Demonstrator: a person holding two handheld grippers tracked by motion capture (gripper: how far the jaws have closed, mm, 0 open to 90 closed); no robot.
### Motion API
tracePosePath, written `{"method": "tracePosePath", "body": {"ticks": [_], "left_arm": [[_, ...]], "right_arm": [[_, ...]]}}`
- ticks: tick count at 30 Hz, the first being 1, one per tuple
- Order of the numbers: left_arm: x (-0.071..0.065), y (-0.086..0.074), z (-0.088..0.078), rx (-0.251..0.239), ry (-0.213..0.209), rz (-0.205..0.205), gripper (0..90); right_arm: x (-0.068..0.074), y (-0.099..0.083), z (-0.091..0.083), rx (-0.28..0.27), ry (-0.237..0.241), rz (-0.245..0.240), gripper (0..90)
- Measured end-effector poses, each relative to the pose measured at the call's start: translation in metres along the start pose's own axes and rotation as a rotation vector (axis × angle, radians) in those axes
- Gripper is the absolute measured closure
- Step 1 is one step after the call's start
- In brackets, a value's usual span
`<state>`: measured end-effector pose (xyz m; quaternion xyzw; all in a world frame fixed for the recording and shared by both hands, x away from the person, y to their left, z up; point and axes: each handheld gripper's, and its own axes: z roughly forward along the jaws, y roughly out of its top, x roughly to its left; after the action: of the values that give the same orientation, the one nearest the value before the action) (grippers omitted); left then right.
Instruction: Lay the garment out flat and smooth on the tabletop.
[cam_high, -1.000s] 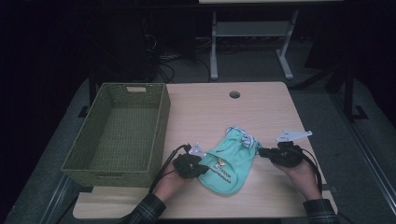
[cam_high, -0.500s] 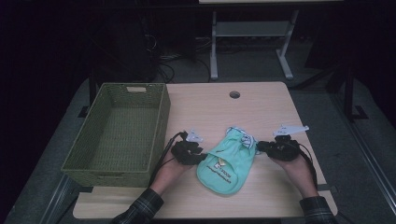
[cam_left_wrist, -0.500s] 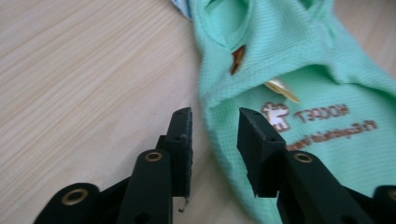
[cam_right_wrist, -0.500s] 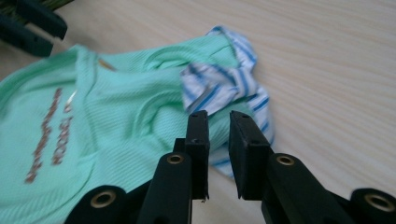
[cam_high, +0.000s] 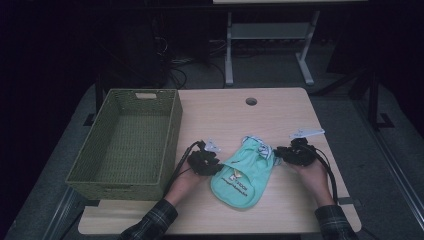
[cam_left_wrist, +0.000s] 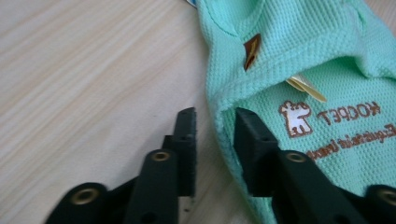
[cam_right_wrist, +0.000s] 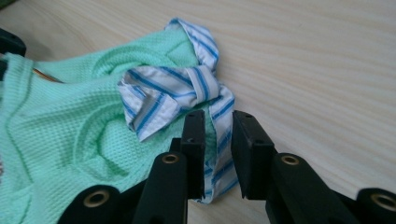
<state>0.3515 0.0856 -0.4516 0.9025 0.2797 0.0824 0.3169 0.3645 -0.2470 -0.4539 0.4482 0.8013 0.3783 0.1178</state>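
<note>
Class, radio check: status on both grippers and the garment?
Left gripper open astride mint garment edge. Right gripper open around striped collar. Basket alongside, nothing blocking.

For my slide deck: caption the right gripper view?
Right gripper jaws open astride the blue-striped collar of a mint green pet shirt on the wooden table.

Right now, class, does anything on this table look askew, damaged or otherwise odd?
Nothing looks damaged or spilled. The green garment lies rumpled and at a slant on the table, its striped collar bunched. The basket overhangs the table's left edge.
</note>
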Motion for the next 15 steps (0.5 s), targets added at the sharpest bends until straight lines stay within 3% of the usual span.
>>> {"method": "tracePosePath", "body": {"ticks": [4, 8, 11, 12, 15], "left_arm": [[0.000, 0.000, 0.002, 0.007, -0.006, -0.001, 85.2], [0.000, 0.000, 0.000, 0.003, -0.003, -0.006, 86.8], [0.002, -0.001, -0.004, -0.006, 0.007, -0.010, 87.0], [0.002, -0.001, -0.006, -0.019, 0.023, -0.022, 87.1], [0.003, -0.002, -0.010, -0.023, 0.038, -0.015, 87.1]], "right_arm": [[0.001, -0.002, 0.010, 0.039, 0.002, 0.000, 72.5], [0.002, -0.003, 0.012, 0.052, -0.007, -0.018, 73.5], [0.003, -0.004, 0.012, 0.059, -0.002, -0.024, 83.4], [0.004, -0.004, 0.011, 0.059, -0.017, -0.048, 87.8], [0.004, -0.003, 0.008, 0.047, -0.042, -0.076, 88.6]]}}
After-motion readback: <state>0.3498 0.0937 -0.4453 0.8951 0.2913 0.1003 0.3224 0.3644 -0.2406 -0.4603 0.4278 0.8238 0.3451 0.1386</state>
